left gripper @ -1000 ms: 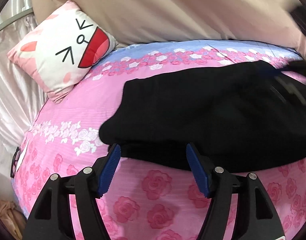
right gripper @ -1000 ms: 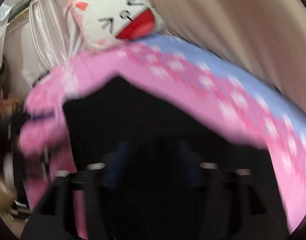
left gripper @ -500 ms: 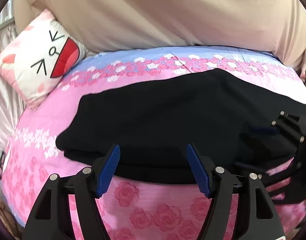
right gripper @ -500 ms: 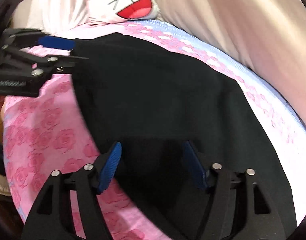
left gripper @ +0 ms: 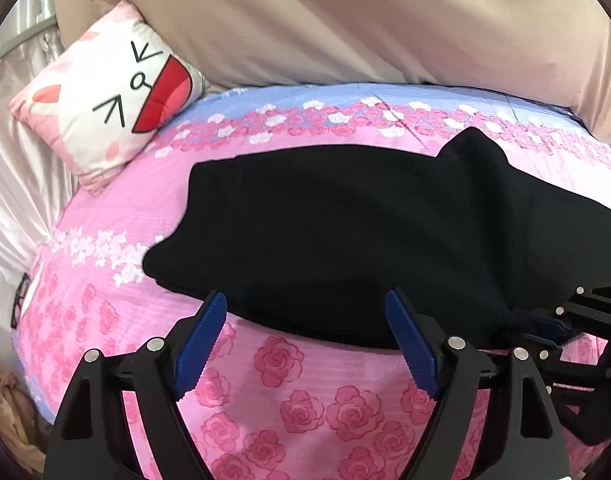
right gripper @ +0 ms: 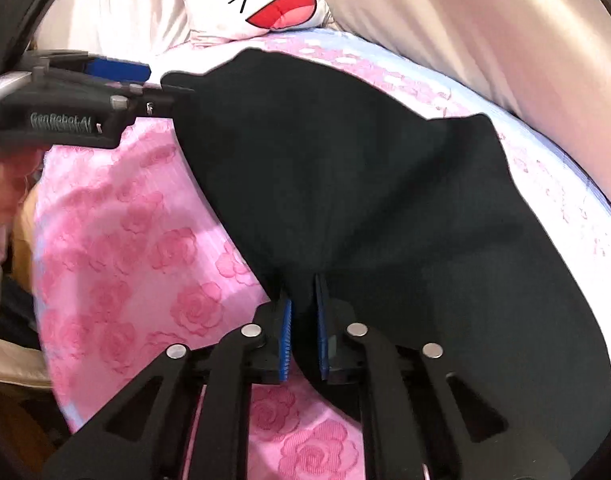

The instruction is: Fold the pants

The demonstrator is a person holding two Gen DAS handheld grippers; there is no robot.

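Pants [left gripper: 365, 240] of plain black cloth lay across the pink rose-print bedspread [left gripper: 305, 392], folded over into a broad dark slab whose near edge showed stacked layers. The fabric looked matte and soft, with no pattern I could make out, and its surface was mostly smooth, with a slight hump toward the far right where a corner stood up in a small peak. One rounded end bulged toward the cat-face pillow [left gripper: 117, 96] but stopped well short of it.

My left gripper [left gripper: 309, 340] was spread wide, its blue pads [left gripper: 203, 344] just at the near edge of the pants and gripping nothing; in the right wrist view it sat level beside the garment's upper-left corner [right gripper: 117, 76].

My right gripper [right gripper: 303, 336] was clenched on the near edge of the pants, a pinch of black cloth squeezed between its blue pads [right gripper: 285, 340] and puckering into small creases just above them. In the left wrist view that gripper [left gripper: 545, 324] reached in low from the right, at the garment's near right corner.

Beige bedding [left gripper: 345, 20] rose behind the bedspread.
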